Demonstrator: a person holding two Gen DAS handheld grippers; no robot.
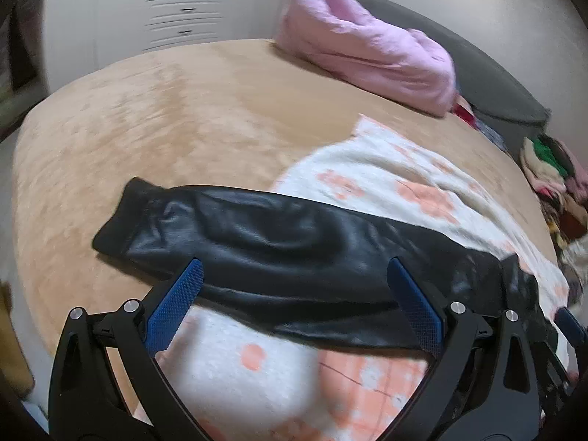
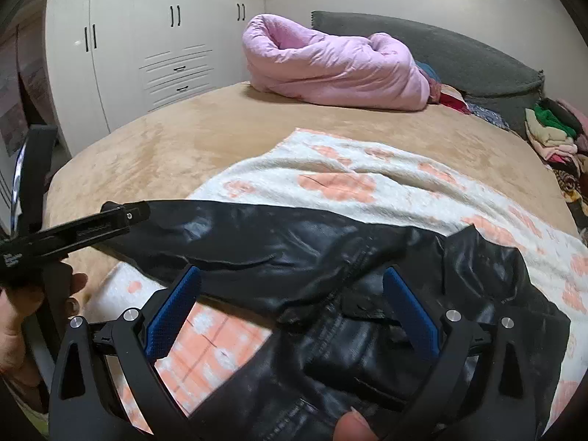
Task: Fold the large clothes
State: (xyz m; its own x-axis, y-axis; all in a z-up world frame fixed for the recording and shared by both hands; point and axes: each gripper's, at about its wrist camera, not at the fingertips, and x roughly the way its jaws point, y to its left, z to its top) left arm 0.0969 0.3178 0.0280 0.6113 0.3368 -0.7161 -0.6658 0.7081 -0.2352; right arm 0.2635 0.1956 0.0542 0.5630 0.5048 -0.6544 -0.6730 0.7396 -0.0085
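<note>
A black leather jacket [image 1: 279, 242] lies on a white blanket with orange flowers [image 1: 386, 180] on the bed. One sleeve stretches left, its knit cuff [image 1: 117, 220] resting on the tan bedspread. My left gripper [image 1: 294, 268] hovers open just above the sleeve, nothing between its blue pads. In the right wrist view the jacket body [image 2: 352, 345] with its zipper lies under my right gripper [image 2: 292, 275], which is open too. The left gripper [image 2: 125, 217] shows there as a black bar at the left, held by a hand [image 2: 22, 312].
The tan bedspread [image 1: 147, 117] covers a wide bed. A rolled pink duvet [image 2: 330, 66] lies at the far side against a grey headboard [image 2: 459, 55]. A heap of mixed clothes [image 2: 555, 136] sits at the right. White wardrobes [image 2: 147, 36] stand behind.
</note>
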